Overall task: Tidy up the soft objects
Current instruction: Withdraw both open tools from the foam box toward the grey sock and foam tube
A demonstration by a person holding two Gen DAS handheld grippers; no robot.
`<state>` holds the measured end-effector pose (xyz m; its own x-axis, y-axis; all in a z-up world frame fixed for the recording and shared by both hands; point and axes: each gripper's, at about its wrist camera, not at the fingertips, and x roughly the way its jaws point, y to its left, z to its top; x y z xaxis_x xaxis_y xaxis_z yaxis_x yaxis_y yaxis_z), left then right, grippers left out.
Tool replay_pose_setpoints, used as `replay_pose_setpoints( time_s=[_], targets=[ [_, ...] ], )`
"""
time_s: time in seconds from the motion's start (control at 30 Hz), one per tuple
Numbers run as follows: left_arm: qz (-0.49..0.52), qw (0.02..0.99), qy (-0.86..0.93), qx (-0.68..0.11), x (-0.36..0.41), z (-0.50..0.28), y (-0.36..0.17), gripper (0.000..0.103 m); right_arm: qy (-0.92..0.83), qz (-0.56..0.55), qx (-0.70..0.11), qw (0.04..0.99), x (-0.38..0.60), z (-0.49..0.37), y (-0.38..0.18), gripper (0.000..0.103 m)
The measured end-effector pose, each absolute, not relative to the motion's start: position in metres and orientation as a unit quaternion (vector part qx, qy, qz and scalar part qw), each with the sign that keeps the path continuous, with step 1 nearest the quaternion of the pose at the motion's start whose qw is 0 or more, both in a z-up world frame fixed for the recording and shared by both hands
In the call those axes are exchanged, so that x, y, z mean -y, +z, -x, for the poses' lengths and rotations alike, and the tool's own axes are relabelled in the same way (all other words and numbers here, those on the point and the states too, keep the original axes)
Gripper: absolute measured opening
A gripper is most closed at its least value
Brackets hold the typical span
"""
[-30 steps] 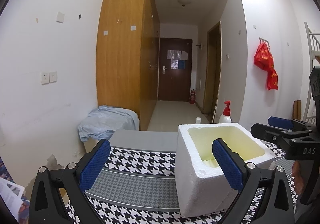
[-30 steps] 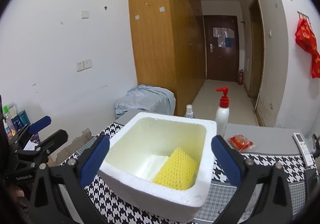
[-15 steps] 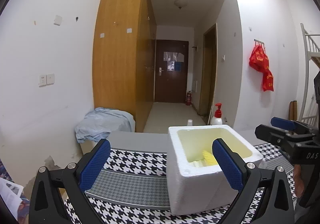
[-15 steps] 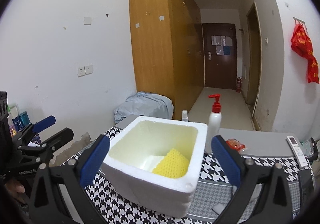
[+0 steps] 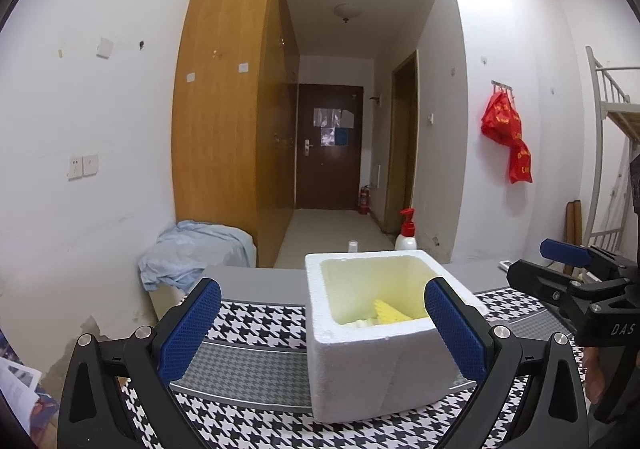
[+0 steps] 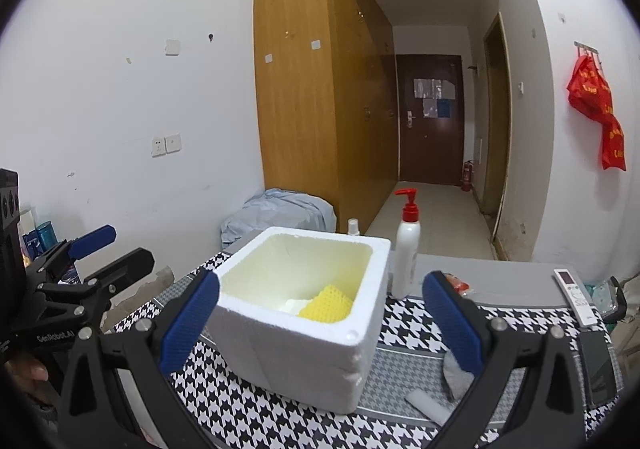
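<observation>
**Both grippers wide open above the foam box**

The left gripper (image 5: pixel 320 333) had its jaws spread wide, with nothing between the blue pads (image 5: pixel 190 333) and nothing touched. The right gripper (image 6: pixel 320 325) was likewise spread wide and held nothing; its fingers framed the white foam box (image 6: pixel 304 345) from the near side without contact.

The foam box stood upright and open-topped on the houndstooth-patterned mat (image 6: pixel 416 323) covering the table. Inside it, a yellow mesh foam sleeve (image 6: pixel 328 305) lay against the right-hand inner wall, and a white soft piece (image 6: pixel 294 305) lay just beside it on the box floor. From the left wrist view the same box (image 5: pixel 380 369) showed the yellow sleeve (image 5: pixel 390 315) low in its interior.

Outside the box, a small white foam piece (image 6: pixel 428 407) and a grey soft item (image 6: pixel 456 373) lay on the mat near the right gripper's right finger. A white pump bottle with a red top (image 6: pixel 406 249) stood just behind the box, a small spray bottle (image 6: pixel 353 227) beside it. A remote control (image 6: pixel 574 297) rested on the grey table edge to the right. A crumpled pale blue cloth (image 6: pixel 280 213) lay heaped beyond the table, by the wardrobe (image 6: pixel 312 89).
</observation>
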<state>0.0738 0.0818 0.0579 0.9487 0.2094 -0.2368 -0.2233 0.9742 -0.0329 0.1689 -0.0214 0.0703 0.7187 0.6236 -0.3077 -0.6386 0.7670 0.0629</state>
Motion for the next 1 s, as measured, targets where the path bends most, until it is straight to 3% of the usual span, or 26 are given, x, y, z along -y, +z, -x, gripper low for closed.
replay_pose_setpoints(
  time_s=[1.0],
  targets=[
    [0.017, 0.989, 0.059, -0.137, -0.048, -0.072, 0.020, 0.102, 0.306, 0.007, -0.180, 0.935, 0.066, -0.153, 0.026, 0.103]
  ],
)
